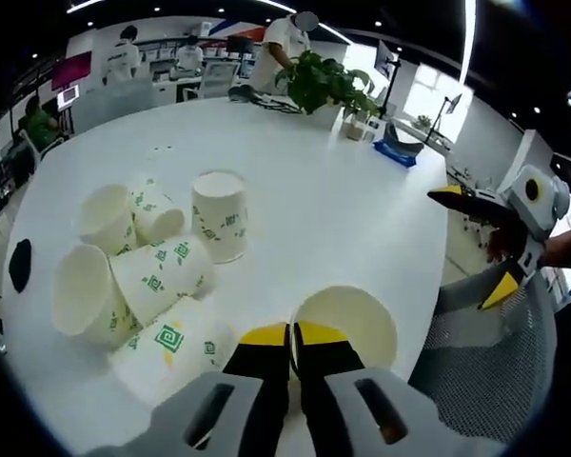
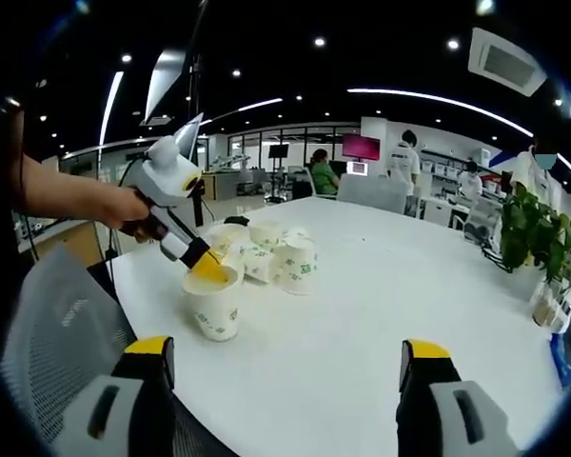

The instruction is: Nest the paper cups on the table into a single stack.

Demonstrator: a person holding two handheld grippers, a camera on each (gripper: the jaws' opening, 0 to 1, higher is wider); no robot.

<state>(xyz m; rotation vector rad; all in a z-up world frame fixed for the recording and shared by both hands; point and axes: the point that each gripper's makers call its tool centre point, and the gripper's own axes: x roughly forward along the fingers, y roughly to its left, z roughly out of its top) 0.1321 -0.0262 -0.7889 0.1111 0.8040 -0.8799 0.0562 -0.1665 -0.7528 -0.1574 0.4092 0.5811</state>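
Observation:
A white paper cup [image 1: 354,322] with green print stands mouth-up near the table edge; my left gripper [image 1: 290,335] is shut on its near rim. In the right gripper view the same cup [image 2: 215,309] stands with the left gripper [image 2: 207,268] pinching its rim from above. Beside it, several more cups lie on their sides in a cluster [image 1: 138,286], and one cup [image 1: 219,215] stands by itself. That cluster [image 2: 262,249] sits just behind the held cup. My right gripper [image 2: 287,350] is open with nothing between its jaws, off the table edge; it also shows as the right gripper [image 1: 483,243].
The round white table [image 1: 305,181] carries a potted plant [image 1: 324,81] and a blue item [image 1: 396,153] at its far side. A grey mesh chair [image 1: 495,362] stands at the near edge. A small black object [image 1: 19,265] lies left of the cups. People work in the background.

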